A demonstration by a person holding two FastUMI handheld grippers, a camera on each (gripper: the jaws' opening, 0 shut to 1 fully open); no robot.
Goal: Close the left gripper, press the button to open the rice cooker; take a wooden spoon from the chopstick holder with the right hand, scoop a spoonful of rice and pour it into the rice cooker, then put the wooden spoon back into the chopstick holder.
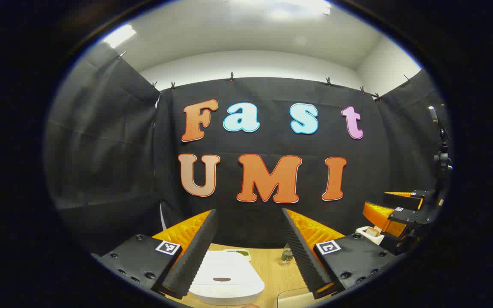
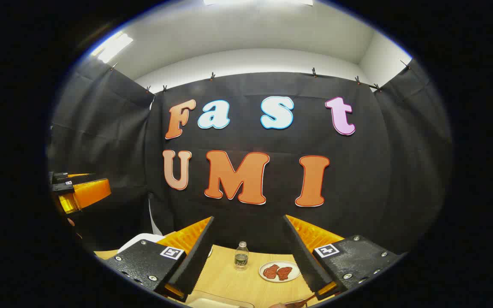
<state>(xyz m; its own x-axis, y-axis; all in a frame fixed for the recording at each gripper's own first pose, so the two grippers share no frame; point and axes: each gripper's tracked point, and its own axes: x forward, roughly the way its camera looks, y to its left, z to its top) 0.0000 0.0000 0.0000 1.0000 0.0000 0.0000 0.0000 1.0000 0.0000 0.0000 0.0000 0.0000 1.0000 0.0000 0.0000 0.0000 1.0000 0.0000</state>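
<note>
Pale wooden surface [image 1: 272, 273] under my spread left claw [image 1: 248, 252] carries the white, smooth-lidded rice cooker [image 1: 227, 278], likely rigid and slippery, best pressed squarely on its dark oval button [image 1: 221, 279], while my right claw [image 2: 248, 256] hangs spread.

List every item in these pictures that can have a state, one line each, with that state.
Rice cooker: lid shut, on the table.
Left tool: open, above the cooker, holding nothing.
Right tool: open, holding nothing.
Small bottle: upright, cap on, part full.
Plate: flat on the table, holding two red pieces.
</note>
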